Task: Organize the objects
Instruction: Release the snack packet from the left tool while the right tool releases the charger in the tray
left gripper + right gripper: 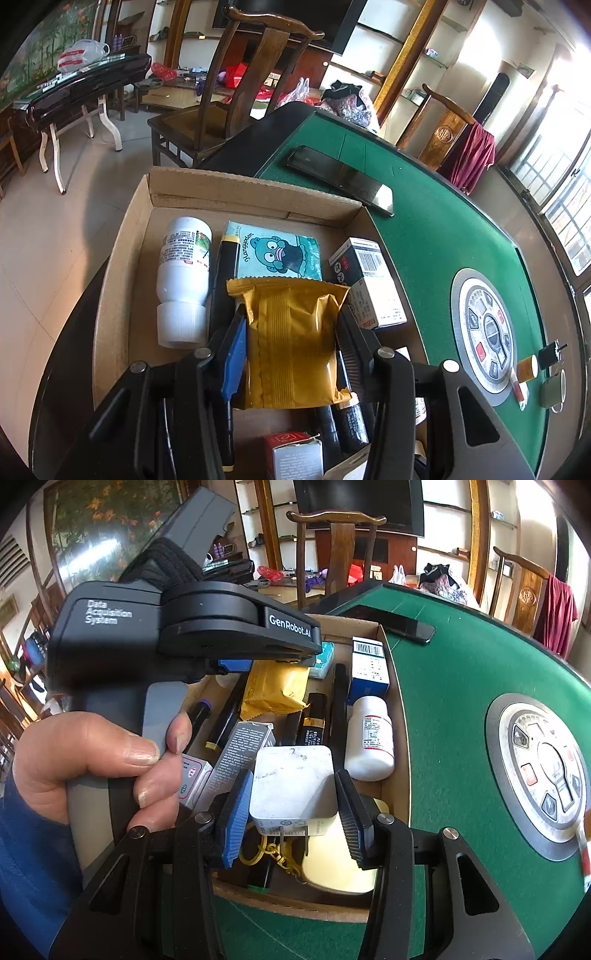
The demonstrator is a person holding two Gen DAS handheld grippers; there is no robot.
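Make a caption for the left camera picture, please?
Left gripper holds a gold packet over the box.

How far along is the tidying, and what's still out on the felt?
Mostly done: the cardboard box already holds a white bottle, cartoon tissue pack and small cartons. In hand: the left gripper grips a gold snack packet and the right gripper a white charger, both over the box. Left on the green table: a phone, padlock and small orange bottle.
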